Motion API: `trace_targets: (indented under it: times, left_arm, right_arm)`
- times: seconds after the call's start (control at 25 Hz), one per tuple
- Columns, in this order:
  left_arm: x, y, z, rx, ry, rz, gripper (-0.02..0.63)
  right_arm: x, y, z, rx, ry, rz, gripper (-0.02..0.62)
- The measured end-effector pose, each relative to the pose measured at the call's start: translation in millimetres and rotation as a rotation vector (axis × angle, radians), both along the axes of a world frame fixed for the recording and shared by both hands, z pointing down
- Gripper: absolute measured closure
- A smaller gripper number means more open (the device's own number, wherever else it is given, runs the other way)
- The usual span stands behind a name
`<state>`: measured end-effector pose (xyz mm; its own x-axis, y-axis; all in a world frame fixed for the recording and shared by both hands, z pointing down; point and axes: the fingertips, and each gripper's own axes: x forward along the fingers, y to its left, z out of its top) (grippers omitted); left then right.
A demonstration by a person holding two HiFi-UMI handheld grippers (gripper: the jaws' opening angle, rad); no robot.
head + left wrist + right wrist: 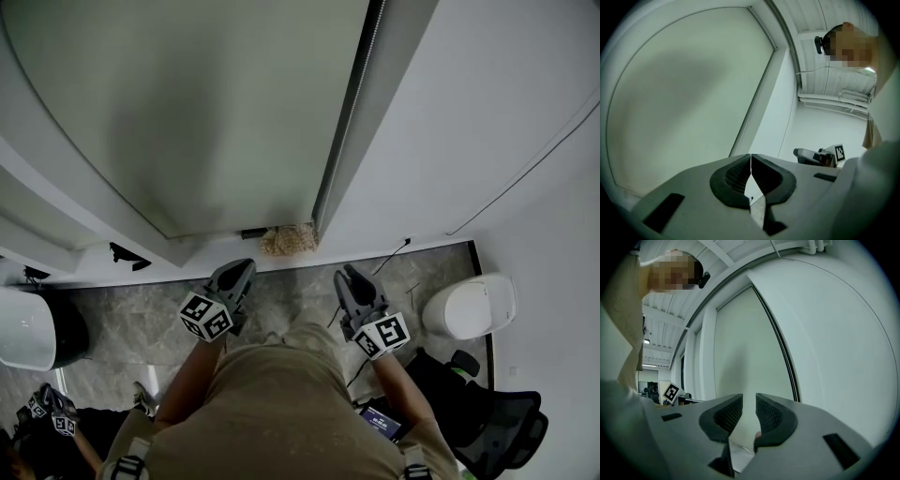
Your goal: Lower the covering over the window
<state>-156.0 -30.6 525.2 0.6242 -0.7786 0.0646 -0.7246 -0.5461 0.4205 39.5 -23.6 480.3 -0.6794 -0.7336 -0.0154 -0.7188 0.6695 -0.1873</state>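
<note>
Already the blind (187,112) hangs nearly to the floor (141,323). Near the blind's bottom edge, the left gripper (242,269) has its fingers clenched on nothing, and the right gripper (349,277) has its fingers parted and empty. Pushing forward could dent the blind's fabric.

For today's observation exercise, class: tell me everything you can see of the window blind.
The window blind is a pale grey-green sheet, matte and fabric-like, without slats or pattern. It hangs flat, down to a straight bottom edge by the white ledge. A dark vertical strip borders its right side, and a soft shadow lies across it. Neither the left gripper nor the right gripper touches it.
</note>
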Motion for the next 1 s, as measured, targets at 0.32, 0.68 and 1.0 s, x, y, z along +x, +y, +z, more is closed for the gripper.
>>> trace_targets:
  times: [0.32, 0.68, 1.0]
  left_arm:
    - [35.6, -108.6, -47.5, 0.080, 0.051, -0.068, 0.588]
    - [90.9, -171.9, -69.6, 0.112, -0.003, -0.047, 0.588]
    - [113.6, -175.3, -42.0, 0.062, -0.015, -0.047, 0.588]
  right_arm:
    - [25.2, -67.8, -5.8, 0.004, 0.001, -0.047, 0.514]
    - [52.8, -113.1, -27.6, 0.013, -0.002, -0.107, 0.514]
    - [67.3, -132.7, -22.2, 0.011, -0.002, -0.142, 0.514]
